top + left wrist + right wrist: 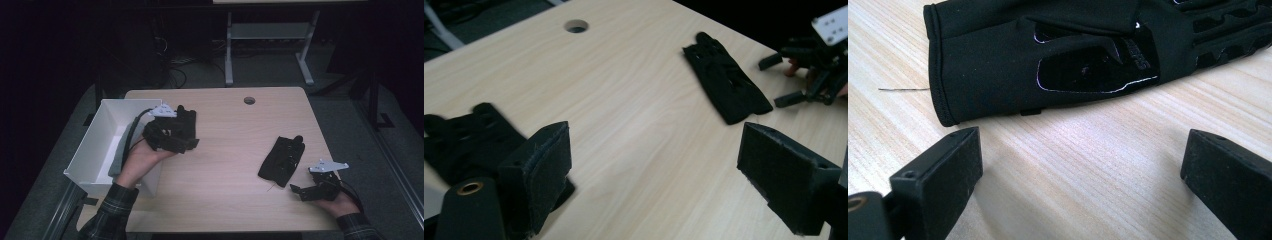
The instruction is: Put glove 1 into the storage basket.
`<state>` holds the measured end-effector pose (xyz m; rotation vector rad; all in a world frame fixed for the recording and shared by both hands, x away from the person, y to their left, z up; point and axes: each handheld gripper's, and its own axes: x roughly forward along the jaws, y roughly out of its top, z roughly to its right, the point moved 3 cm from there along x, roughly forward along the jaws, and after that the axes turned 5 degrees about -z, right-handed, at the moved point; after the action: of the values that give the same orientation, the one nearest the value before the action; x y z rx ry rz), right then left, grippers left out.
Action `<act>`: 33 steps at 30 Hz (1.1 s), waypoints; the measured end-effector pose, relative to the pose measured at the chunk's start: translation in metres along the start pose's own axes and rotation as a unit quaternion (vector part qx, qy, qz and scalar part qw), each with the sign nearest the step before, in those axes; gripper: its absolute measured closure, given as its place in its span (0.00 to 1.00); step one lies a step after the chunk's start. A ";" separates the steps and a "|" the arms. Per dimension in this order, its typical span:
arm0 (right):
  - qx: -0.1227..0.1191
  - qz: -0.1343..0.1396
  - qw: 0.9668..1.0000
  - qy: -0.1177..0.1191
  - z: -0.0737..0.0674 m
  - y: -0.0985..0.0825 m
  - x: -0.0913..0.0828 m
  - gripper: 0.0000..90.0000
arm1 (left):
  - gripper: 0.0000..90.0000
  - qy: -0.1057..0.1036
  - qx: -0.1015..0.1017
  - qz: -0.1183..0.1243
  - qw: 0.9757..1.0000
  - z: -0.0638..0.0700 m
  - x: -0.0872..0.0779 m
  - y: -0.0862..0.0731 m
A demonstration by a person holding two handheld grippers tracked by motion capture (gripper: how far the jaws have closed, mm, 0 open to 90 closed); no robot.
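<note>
Pale wood-grain table (220,200) with rounded corners and a round cable hole (249,100) near its far edge. Two black fabric gloves lie flat on it, well apart. The right glove (282,160) rests near the right edge, its cuff hemmed and its palm set with smooth, glossy patches outlined in pale stitching, as the right gripper view shows (1048,55); a thin loose thread (903,89) trails from the cuff. The left glove (186,120) lies beside a white, straight-walled open box (95,145) that overhangs the table's left edge. The left gripper (167,136) hovers over the left glove, its felt-faced block jaws spread wide with nothing between them (654,175). The right gripper (300,191), by the near right corner, stands just short of the right glove's cuff, its jaws likewise wide apart and holding nothing (1080,185). A broad stretch of bare wood separates the two gloves.
</note>
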<state>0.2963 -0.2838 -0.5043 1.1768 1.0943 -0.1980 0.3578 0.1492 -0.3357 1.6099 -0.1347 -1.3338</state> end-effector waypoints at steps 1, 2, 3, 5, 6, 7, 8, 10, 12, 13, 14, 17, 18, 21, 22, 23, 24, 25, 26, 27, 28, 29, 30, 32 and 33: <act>0.000 0.000 1.000 0.000 0.000 0.000 0.000 0.03 | 0.15 0.001 0.005 0.000 1.000 0.004 0.004 0.000; 0.000 0.000 1.000 0.000 0.000 0.000 0.000 0.03 | 0.15 -0.001 0.006 0.003 1.000 0.007 0.007 -0.001; 0.000 0.000 1.000 0.000 0.000 0.000 0.000 0.03 | 0.15 -0.004 0.006 0.004 1.000 0.011 0.012 -0.002; 0.000 0.000 1.000 0.000 0.000 0.000 0.000 0.03 | 0.15 -0.012 0.009 -0.001 1.000 0.022 0.026 -0.008; 0.000 0.000 1.000 0.000 0.000 0.000 0.000 0.03 | 0.15 -0.012 0.009 -0.001 1.000 0.022 0.026 -0.008; 0.000 0.000 1.000 0.000 0.000 0.000 0.000 0.03 | 0.15 -0.013 0.015 -0.006 1.000 0.025 0.031 -0.011; 0.000 -0.001 1.000 0.000 0.000 0.000 0.000 0.03 | 0.15 -0.020 0.018 -0.010 1.000 0.028 0.036 -0.015; 0.000 0.000 1.000 0.000 0.000 0.000 0.000 0.03 | 0.15 -0.024 0.027 -0.014 0.999 0.031 0.045 -0.023; 0.000 -0.002 1.000 0.000 0.000 0.000 0.000 0.03 | 0.15 -0.026 0.034 -0.021 0.999 0.032 0.053 -0.032; -0.001 -0.003 1.000 0.000 0.000 0.000 -0.001 0.03 | 0.15 -0.025 0.044 -0.033 0.998 0.033 0.061 -0.042; -0.001 -0.003 1.000 0.000 0.000 0.000 -0.001 0.03 | 0.15 -0.025 0.044 -0.033 0.998 0.033 0.061 -0.042; -0.004 -0.004 1.000 0.003 -0.001 0.001 -0.001 0.06 | 0.15 -0.024 0.062 -0.053 0.996 0.037 0.072 -0.059; -0.005 -0.005 1.000 0.004 -0.001 0.001 -0.001 0.06 | 0.15 -0.021 0.069 -0.061 0.996 0.039 0.077 -0.067; -0.007 -0.004 1.000 0.004 -0.001 0.001 -0.001 0.06 | 0.15 -0.024 0.075 -0.068 0.995 0.039 0.082 -0.077; -0.007 -0.004 1.000 0.005 -0.001 0.001 -0.001 0.06 | 0.15 -0.024 0.072 -0.068 0.995 0.039 0.085 -0.083; -0.007 -0.004 1.000 0.005 -0.001 0.001 -0.001 0.06 | 0.15 -0.024 0.072 -0.068 0.995 0.039 0.085 -0.083; -0.007 -0.003 1.000 0.005 -0.001 0.000 -0.001 0.06 | 0.15 -0.024 0.075 -0.075 0.994 0.038 0.086 -0.088; -0.008 -0.003 1.000 0.005 -0.001 0.000 -0.001 0.06 | 0.15 -0.023 0.073 -0.077 0.994 0.037 0.087 -0.091; -0.008 -0.004 1.000 0.006 -0.001 0.000 -0.002 0.06 | 0.15 -0.021 0.069 -0.076 0.994 0.036 0.089 -0.094; -0.008 -0.004 1.000 0.006 -0.001 0.000 -0.002 0.06 | 0.15 -0.022 0.066 -0.076 0.995 0.034 0.090 -0.098; -0.007 -0.004 1.000 0.006 -0.001 0.000 -0.002 0.06 | 0.15 -0.022 0.062 -0.074 0.995 0.033 0.090 -0.101; -0.008 -0.005 1.000 0.006 -0.001 0.000 -0.002 0.06 | 0.15 -0.017 0.061 -0.073 0.995 0.031 0.091 -0.104; -0.008 -0.007 1.000 0.006 -0.001 0.000 -0.003 0.07 | 0.15 -0.015 0.059 -0.071 0.996 0.029 0.092 -0.106; -0.008 -0.008 1.000 0.010 -0.001 0.001 -0.005 0.15 | 0.15 -0.012 0.058 -0.074 0.996 0.026 0.093 -0.110; -0.009 -0.006 1.000 0.013 -0.001 0.001 -0.005 0.17 | 0.15 -0.010 0.057 -0.074 0.996 0.024 0.094 -0.111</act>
<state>0.2933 -0.2845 -0.4995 1.1604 1.1247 -0.1827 0.3218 0.1307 -0.4779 1.7308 -0.1065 -1.4785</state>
